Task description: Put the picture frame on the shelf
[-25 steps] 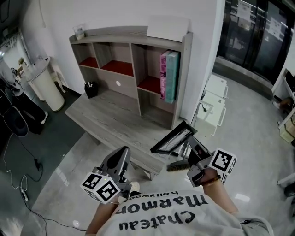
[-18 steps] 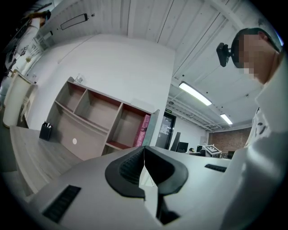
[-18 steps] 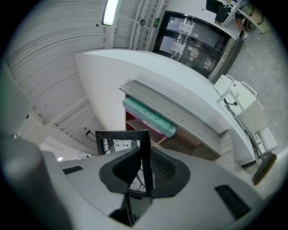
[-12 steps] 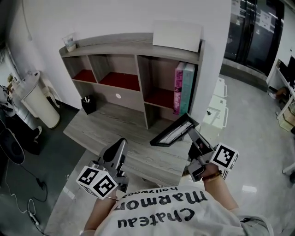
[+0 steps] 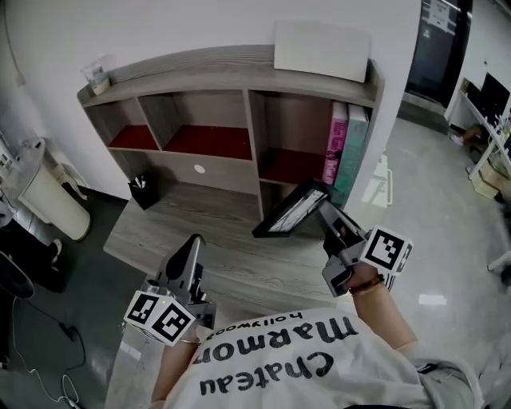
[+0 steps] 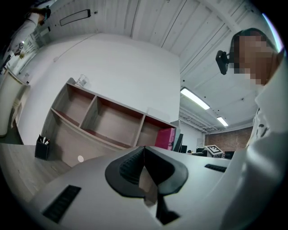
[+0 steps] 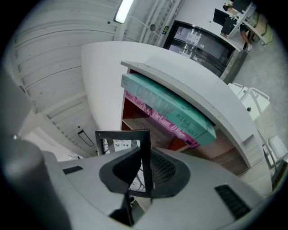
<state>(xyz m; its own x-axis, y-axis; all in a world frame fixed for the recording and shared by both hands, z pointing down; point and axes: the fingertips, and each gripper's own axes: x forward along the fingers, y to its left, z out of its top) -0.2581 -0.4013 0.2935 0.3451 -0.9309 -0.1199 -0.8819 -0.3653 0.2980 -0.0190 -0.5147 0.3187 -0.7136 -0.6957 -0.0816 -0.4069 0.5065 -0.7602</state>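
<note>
A white wall [image 5: 200, 24] fills the top of the head view. Against it stands a grey wooden shelf [image 5: 231, 64] with red-lined compartments, set on a grey wood-grain surface [image 5: 215, 240]. At the right the pale floor [image 5: 447, 208] is glossy, with dark glazed doors [image 5: 435, 40] in the upper right. A white bin [image 5: 44, 196] stands at the left edge. In the left gripper view, tube lights [image 6: 194, 99] glow on the ceiling right of centre, above a brick wall [image 6: 229, 137].

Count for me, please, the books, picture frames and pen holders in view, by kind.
Books: 2, a pink book and a teal book
Picture frame: 1
Pen holder: 1
Total: 4
</note>
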